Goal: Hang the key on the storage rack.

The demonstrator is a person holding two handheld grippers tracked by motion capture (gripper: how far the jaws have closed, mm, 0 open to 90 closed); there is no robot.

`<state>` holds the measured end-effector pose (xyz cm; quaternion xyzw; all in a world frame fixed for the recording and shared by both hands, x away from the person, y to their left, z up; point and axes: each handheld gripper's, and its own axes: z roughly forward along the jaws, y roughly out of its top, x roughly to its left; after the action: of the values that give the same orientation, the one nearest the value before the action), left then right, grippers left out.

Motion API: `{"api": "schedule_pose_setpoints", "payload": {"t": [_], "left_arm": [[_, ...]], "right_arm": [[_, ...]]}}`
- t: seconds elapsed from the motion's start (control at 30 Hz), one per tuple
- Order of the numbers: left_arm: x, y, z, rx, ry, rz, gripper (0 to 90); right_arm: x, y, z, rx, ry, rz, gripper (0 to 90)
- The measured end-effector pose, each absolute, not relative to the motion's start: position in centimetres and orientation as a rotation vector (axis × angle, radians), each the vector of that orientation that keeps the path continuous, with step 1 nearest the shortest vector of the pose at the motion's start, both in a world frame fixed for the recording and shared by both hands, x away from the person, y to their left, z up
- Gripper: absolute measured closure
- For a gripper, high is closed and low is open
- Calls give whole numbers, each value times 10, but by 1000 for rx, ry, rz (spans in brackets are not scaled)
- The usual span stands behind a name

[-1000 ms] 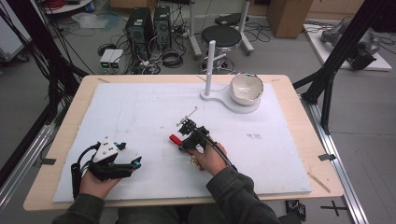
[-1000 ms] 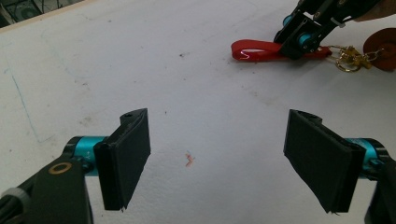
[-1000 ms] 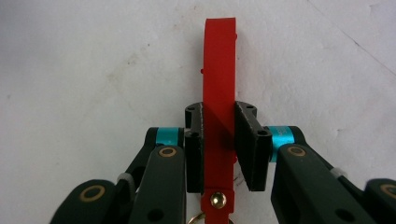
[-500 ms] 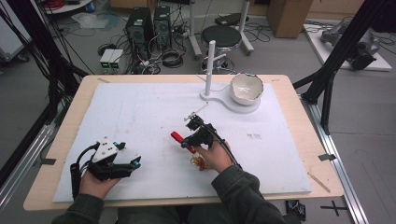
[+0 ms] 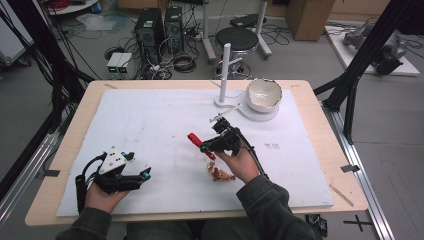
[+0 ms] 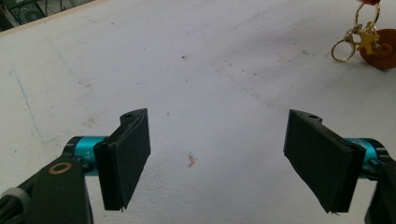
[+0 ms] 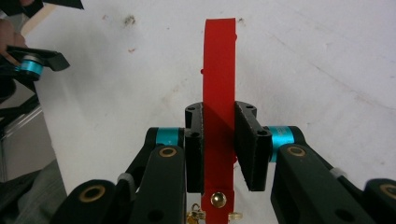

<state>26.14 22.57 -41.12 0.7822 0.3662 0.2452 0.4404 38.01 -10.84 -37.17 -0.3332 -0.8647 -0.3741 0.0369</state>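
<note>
A red keychain strap [image 7: 219,56] is pinched upright between the pads of my right gripper [image 7: 219,112], its free end sticking out past the jaws. In the high view the right gripper [image 5: 206,145] is at mid-table with the red strap [image 5: 194,138] pointing left. The strap's gold ring and brown charms [image 5: 220,174] lie on the mat beside the hand. My left gripper [image 5: 142,175] rests at the near left, jaws wide apart over bare mat [image 6: 219,135] with nothing between them. The gold ring and charms [image 6: 369,39] are in the top right corner of its view.
A white mat [image 5: 150,115] covers the wooden table [image 5: 320,125]. At the back right a white bowl [image 5: 264,94] sits on a white stand next to an upright white post [image 5: 225,65]. Black frame legs flank the table.
My right gripper has risen and shifted slightly right and away with the strap, and the charms have come out from under the hand. The left gripper has stayed put.
</note>
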Motion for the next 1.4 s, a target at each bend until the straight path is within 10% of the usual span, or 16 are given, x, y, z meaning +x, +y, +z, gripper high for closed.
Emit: {"api": "schedule_pose_setpoints", "payload": {"t": [1.4], "left_arm": [[261, 226, -411, 1937, 908, 614, 230]], "right_arm": [[376, -136, -317, -985, -2578, -1420, 746]]}}
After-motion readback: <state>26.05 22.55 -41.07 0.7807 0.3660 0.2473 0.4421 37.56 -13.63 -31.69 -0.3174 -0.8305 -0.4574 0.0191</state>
